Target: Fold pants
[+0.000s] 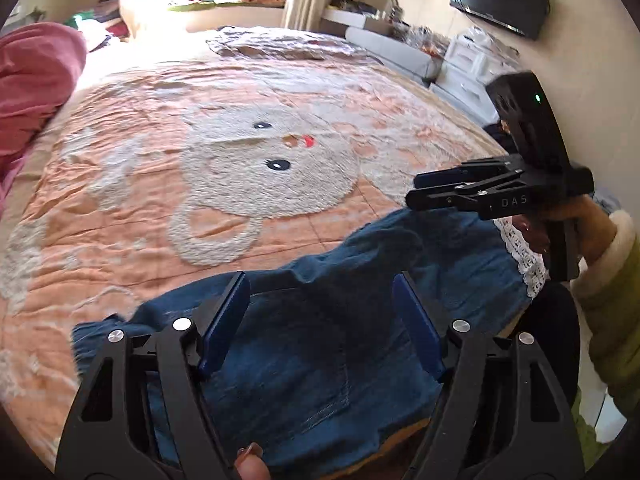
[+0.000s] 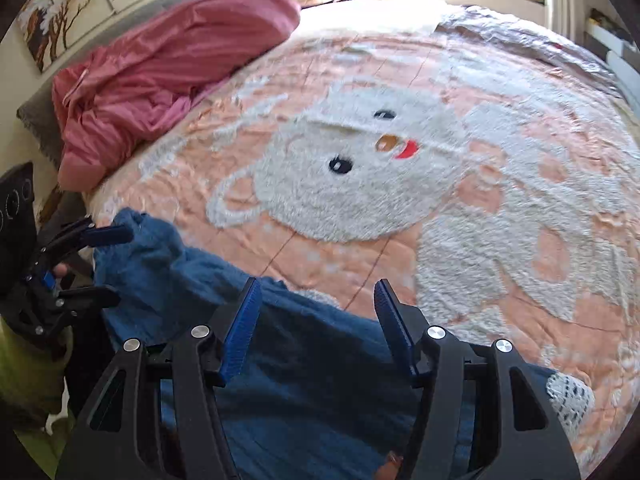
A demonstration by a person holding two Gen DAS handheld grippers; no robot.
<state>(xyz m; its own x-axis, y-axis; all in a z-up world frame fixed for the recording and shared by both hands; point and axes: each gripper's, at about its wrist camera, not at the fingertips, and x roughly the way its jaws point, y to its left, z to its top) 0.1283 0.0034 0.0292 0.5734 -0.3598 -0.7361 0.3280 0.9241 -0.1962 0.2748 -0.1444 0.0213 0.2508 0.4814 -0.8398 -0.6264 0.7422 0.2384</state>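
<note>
blue pants bunched at the near edge of the bed, both tools released

the blue pants (image 1: 320, 340) are lying crumpled on the near edge of the bed (image 1: 132, 184), over a peach blanket (image 2: 320, 256) bearing a big white fluffy bear face with black eyes, a brown nose and a red tongue; a strip of white lace trim (image 1: 520, 256) is showing at the pants' right end; the left tool (image 1: 320, 312) is hanging above the middle of the denim with its blue pads spread apart and nothing pinched between them; the cloth is lying below the gap, not gripped; the right tool (image 2: 316, 320) is likewise standing released over the darker part of the pants, its ribbed blue pads apart and empty; in the left wrist view the right tool is appearing from the side, held by a hand (image 1: 576, 224) in a pale green sleeve with a white fleecy cuff; on its black body the white letters "das" are reading clearly, with any further letters hidden by the hand; a small green light is glowing on the black housing above it; a pink quilt (image 2: 160, 72) is lying heaped at the far left side of the bed; a black screen (image 1: 500, 0) is hanging on the wall at the right; its face is carrying no readable writing.
</note>
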